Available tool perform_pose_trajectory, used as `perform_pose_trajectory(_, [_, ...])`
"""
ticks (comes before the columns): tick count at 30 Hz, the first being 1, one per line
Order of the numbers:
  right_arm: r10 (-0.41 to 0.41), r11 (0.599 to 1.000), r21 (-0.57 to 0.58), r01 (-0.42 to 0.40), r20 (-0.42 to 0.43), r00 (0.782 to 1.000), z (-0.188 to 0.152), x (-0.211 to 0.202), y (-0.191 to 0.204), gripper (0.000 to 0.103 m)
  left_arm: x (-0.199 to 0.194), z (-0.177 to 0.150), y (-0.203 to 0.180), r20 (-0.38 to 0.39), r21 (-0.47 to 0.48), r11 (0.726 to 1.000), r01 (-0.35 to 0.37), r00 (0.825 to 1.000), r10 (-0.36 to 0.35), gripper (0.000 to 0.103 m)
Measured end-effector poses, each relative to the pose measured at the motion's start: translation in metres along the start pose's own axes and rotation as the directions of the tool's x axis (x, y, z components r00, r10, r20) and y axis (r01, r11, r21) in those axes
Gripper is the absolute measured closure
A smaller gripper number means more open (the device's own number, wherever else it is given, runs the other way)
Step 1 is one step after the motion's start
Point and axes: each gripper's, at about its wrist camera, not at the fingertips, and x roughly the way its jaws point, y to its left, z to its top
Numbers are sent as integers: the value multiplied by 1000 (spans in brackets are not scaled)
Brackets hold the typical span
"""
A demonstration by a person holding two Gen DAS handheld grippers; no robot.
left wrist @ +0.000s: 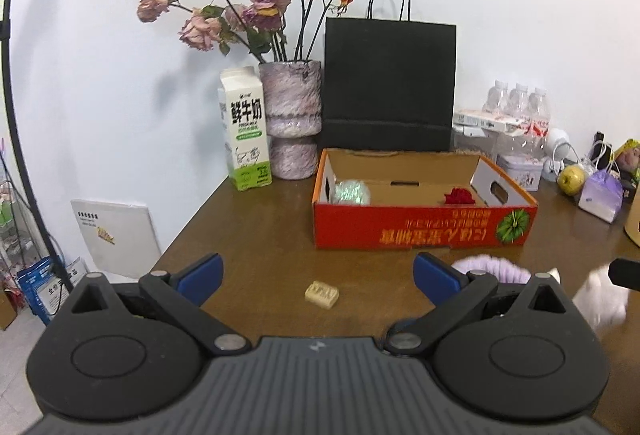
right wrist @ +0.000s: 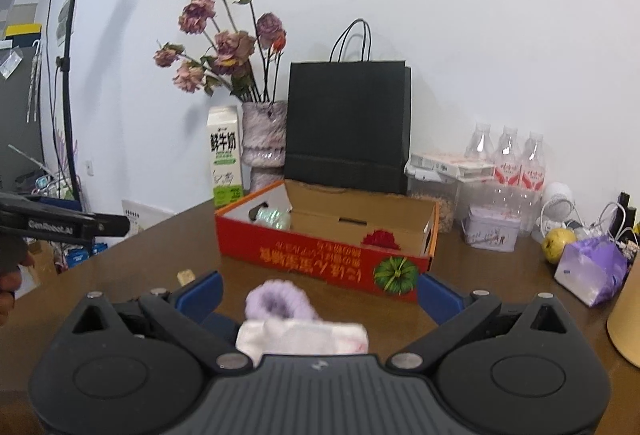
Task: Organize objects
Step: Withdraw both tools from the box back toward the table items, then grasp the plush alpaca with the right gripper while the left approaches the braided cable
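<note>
The left gripper (left wrist: 318, 275) stands wide, nothing between its blue pads, a small beige block (left wrist: 321, 295) on the brown table (left wrist: 248, 235) ahead of it. At 12 o'clock sits the red box (left wrist: 424, 229), holding a silvery ball (left wrist: 352, 191) and a red flower (left wrist: 459, 196). The right wrist view alone shows the right gripper (right wrist: 320, 293), also wide, over a purple-and-white plush item (right wrist: 298, 327), the left view catching only its fuzzy edge at 3 o'clock.
</note>
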Motion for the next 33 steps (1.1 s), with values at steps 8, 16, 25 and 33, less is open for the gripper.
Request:
perform_pose_trajectory(8, [11, 1000, -10, -11, -57, 998, -29, -12, 9, 0, -19, -28, 12, -25, -4, 1000, -8, 1000, 8, 0])
perform_pose_trajectory(16, [38, 998, -39, -42, -110, 993, -62, -9, 9, 0, -31, -54, 22, -63, -32, 999, -19, 998, 17, 0])
perform_pose_trajectory(25, [90, 983, -145, -114, -165, 982, -76, 5, 16, 0, -40, -72, 26, -89, -59, 998, -27, 996, 21, 0])
perform_pose_trajectory(33, [112, 971, -186, -149, -199, 974, -76, 27, 16, 0, -28, -80, 14, -149, -14, 1000, 4, 989, -6, 0])
